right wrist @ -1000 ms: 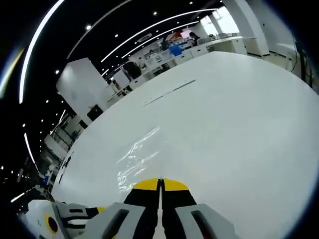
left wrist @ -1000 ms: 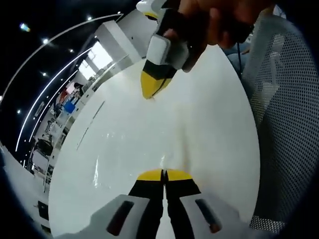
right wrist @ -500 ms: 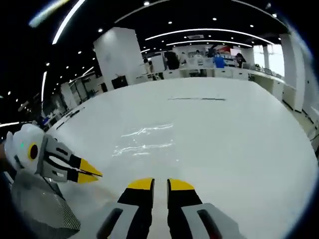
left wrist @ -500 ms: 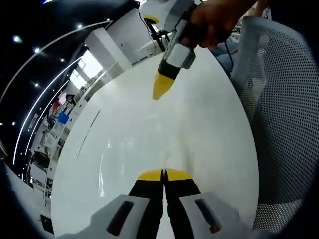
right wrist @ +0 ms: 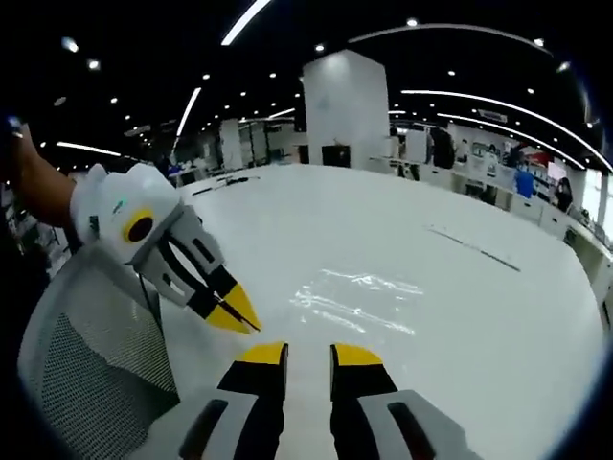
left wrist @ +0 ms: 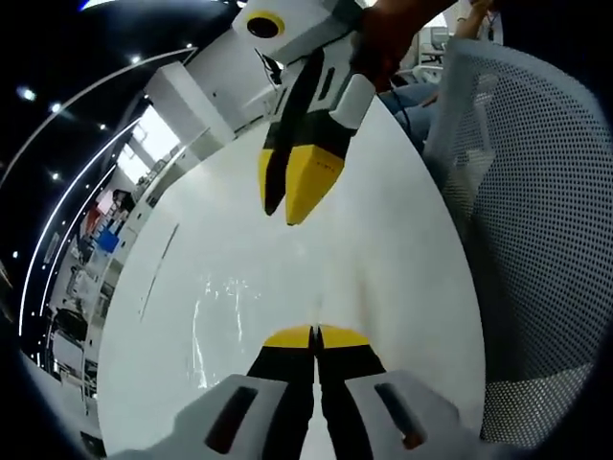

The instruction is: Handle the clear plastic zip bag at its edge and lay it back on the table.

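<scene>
The clear plastic zip bag was seen lying flat on the white bench, readable mainly as glare and faint creases. In the left gripper view it lay just ahead of the left gripper and a little to the left, and its near edge appeared to run in towards the yellow tips. The jaws of that gripper were closed tip to tip; whether film was pinched between them could not be told. In the right gripper view the bag was seen ahead of the right gripper and slightly right, its long axis running across that view. The jaws there stood parted by a narrow gap, with nothing held between them.

The left gripper was judged the nearer to the bag's edge. In the left gripper view the right gripper was seen above the bench beyond the bag, its yellow tips pointed down. A mesh chair back stood at the bench's side, clear of the bag. A thin dark line was marked on the bench farther off. Nothing was seen lying between either gripper and the bag.
</scene>
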A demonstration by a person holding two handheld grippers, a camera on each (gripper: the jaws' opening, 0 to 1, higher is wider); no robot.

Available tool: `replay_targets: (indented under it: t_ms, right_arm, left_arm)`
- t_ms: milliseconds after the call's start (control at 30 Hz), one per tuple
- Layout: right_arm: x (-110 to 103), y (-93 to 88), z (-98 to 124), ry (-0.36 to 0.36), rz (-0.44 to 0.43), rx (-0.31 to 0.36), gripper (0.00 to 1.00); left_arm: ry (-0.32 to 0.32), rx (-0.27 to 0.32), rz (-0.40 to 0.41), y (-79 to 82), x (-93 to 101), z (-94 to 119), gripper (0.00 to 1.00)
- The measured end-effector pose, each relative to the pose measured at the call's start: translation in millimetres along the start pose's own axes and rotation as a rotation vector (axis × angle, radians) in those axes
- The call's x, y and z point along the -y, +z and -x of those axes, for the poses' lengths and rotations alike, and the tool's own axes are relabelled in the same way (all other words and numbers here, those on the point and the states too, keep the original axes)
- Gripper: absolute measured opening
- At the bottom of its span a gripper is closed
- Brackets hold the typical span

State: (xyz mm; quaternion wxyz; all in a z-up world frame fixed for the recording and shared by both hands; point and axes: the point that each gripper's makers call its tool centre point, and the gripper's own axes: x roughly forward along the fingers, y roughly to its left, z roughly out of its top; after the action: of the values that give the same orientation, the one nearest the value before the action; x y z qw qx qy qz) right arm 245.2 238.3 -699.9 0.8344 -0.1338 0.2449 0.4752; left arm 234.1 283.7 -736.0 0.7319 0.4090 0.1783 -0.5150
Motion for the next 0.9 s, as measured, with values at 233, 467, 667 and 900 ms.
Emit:
replay_targets:
  t_ms: [233,467,667,900]
  right_arm:
    - [-19.2,-5.1,-5.2,0.082,0.186,-0.064,0.14]
    - [-27.6,-5.4,-11.5,0.111,0.253,-0.080,0.12]
    - [-33.4,-6.3,-14.3,0.136,0.293,-0.099,0.11]
    - [-40.7,-7.7,-18.6,0.162,0.363,-0.119,0.09]
  left_arm:
    - [-0.030,0.000,-0.006,3.3,1.9,2.2,0.00]
    - [-0.060,0.004,-0.024,11.5,3.8,3.1,0.00]
    - [-0.087,0.004,-0.032,15.8,6.0,2.8,0.00]
    - [-0.108,0.015,-0.043,22.3,5.0,5.0,0.00]
